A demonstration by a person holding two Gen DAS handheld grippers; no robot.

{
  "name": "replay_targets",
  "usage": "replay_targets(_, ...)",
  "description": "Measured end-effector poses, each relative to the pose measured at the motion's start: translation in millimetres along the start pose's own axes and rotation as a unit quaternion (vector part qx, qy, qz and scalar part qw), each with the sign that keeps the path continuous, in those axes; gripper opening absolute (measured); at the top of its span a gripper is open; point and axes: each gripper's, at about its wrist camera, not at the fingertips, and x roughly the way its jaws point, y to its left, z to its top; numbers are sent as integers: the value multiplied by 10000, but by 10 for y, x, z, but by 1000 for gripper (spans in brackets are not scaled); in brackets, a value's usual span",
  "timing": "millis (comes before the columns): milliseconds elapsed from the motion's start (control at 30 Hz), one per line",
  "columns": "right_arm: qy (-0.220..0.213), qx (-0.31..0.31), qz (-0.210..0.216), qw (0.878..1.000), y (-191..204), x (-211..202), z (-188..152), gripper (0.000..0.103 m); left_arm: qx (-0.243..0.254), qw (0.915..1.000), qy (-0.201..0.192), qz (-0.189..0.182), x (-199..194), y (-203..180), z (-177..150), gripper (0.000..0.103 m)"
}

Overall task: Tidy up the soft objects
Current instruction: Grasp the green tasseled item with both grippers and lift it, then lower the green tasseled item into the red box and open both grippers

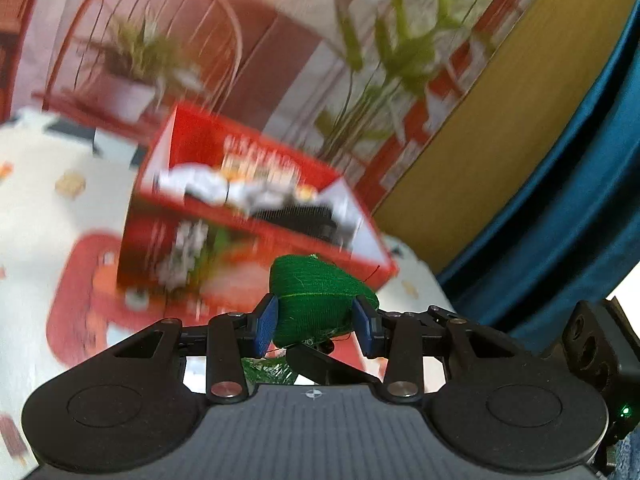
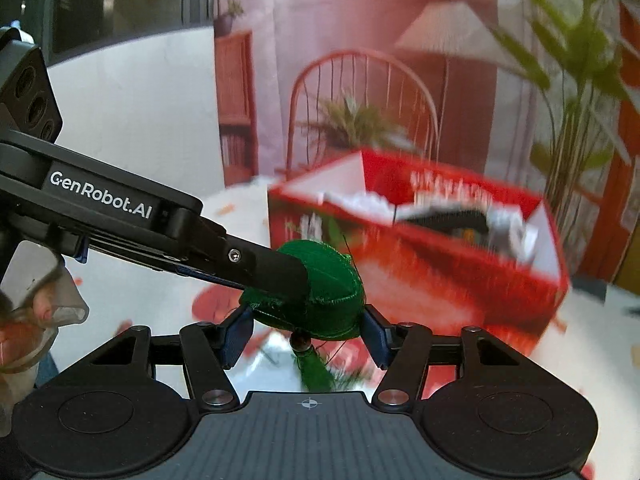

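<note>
Nearest you in both wrist views are the tongs themselves. Your left gripper (image 1: 316, 322) is closed to a narrow gap on the green stuffed ornament (image 1: 316, 300), its blue pads (image 1: 266, 326) pressing on either flank of the fabric. Your right gripper (image 2: 306, 330) grips the same green stuffed ornament (image 2: 328, 280) from another side, its jaws set somewhat wider and its pads dented into the lower rim of the cushion. In the right wrist view, the left gripper's finger (image 2: 264, 268) crosses in from the left edge and lies over the top of the ornament. A dark bead (image 2: 301, 343) and a green tassel (image 2: 316, 372) hang from the ornament's underside, between your right fingers. The ornament is thus held in the air by both tongs, clear of the table. At the far left edge of the right wrist view, part of your hand (image 2: 24, 320) shows in a clear glove. Below and beyond the ornament lies the white tablecloth (image 1: 36, 208) with red and orange prints. Farther back on the cloth stands an open red cardboard box (image 2: 420, 248), blurred, with white and dark contents showing above its rim; what they are cannot be told. Farthest off is a printed backdrop (image 2: 360, 60) showing a red chair, a lamp and potted plants.
</note>
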Motion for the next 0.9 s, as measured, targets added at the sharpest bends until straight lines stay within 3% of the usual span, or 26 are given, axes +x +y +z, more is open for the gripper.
replay_targets(233,-531,-244,0,9983,-184,-32,671,55,254,9980,-570,-74,-145,-211,575,42)
replay_targets(533,-1004,-706,-235,9922,-527,211,1344,55,641,9928,-1008,-19,110,-380,1207,42)
replay_targets(800,-1025,-903,-477,9895,-827,604,1516,54,914,9899,-1086,53,475,-411,1489,42)
replay_targets(900,-1005,-845,-506,9900,-906,705,1503,55,916,9912,-951,105,621,-359,1492,42)
